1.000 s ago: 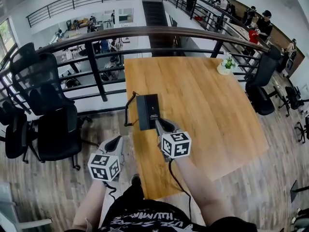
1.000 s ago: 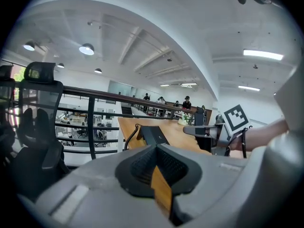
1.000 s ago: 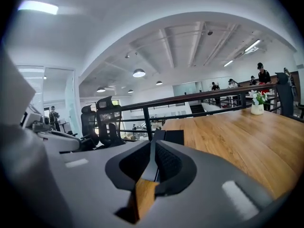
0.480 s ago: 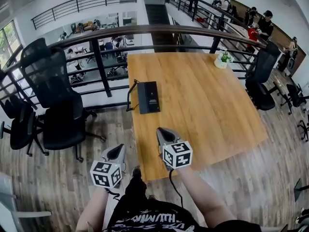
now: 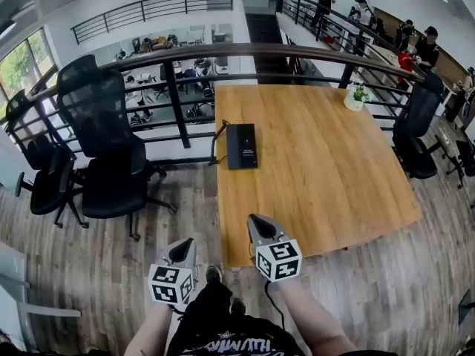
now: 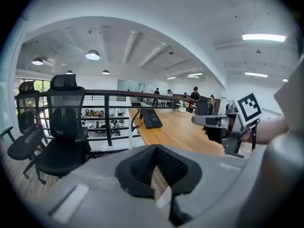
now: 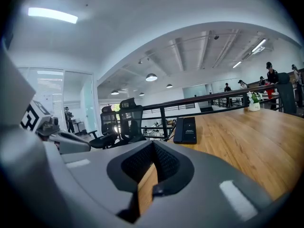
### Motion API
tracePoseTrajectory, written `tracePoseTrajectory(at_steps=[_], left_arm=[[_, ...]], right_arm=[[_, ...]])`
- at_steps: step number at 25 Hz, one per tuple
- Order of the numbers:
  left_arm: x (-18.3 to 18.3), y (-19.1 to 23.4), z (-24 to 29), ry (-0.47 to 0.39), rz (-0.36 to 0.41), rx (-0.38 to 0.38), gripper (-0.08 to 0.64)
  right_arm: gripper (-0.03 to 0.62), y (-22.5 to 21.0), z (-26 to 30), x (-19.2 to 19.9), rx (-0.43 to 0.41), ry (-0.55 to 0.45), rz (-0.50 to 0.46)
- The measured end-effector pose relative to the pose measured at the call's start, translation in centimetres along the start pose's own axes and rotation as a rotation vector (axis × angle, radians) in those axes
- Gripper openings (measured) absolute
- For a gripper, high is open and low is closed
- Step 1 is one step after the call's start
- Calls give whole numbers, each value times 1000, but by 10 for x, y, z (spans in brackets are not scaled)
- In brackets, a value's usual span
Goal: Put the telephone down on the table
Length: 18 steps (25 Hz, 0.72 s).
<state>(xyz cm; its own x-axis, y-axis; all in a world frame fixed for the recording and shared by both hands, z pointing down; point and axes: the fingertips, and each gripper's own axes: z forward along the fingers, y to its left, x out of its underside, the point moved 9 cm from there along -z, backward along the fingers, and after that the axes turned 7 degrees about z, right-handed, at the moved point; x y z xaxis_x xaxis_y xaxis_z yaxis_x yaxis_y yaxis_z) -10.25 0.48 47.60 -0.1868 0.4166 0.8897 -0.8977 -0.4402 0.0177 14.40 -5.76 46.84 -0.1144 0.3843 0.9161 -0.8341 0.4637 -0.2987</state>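
One telephone (image 5: 242,145) rests on one table (image 5: 326,162) — left hand-held gripper (image 5: 180,251) and right hand-held gripper (image 5: 257,222) both closed, empty.

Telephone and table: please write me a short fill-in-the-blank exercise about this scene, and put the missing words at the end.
1. In the head view, the telephone lies on the table near its ____ edge.
2. The right gripper has its jaws together and holds ____.
3. A small potted plant stands at the table's far ____ corner.

Missing words: left; nothing; right
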Motion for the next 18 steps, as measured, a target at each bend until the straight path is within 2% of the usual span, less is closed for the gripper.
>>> tracePoseTrajectory(at_steps=[5,10,18], left_arm=[[-8,-11,-2,-25,23,-8,2],[-13,-16,-1,-59,10,22,2],[0,-9,-17,-40,35,37,2]], right_arm=[[-2,1,-14,1,-10,-1,4],[-2,1,-24,3,19,5,-18],[-2,20,-38,10,74,15,-16]])
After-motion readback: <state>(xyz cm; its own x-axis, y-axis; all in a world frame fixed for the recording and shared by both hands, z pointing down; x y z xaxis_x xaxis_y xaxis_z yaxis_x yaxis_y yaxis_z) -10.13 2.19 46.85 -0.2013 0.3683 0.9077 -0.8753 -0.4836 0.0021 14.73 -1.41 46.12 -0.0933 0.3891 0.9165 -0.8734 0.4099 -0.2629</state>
